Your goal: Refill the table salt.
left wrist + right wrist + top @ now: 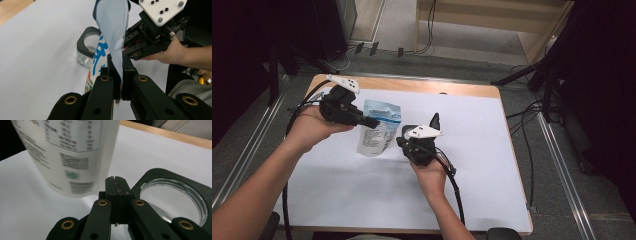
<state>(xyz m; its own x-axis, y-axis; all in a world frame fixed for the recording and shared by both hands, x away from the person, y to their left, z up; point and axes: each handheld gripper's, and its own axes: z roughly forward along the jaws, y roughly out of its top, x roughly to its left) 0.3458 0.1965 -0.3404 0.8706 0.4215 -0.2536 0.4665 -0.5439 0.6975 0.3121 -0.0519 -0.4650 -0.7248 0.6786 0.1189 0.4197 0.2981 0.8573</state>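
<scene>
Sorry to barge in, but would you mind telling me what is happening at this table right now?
A person holds a hand-held gripper in each hand over a white-covered table. The left hand-held gripper is shut on the edge of a blue-and-white printed pouch, holding it upright. The right hand-held gripper is shut with nothing between its jaws, poised beside the pouch above a clear jar with a black square-rimmed top standing on the table.
</scene>
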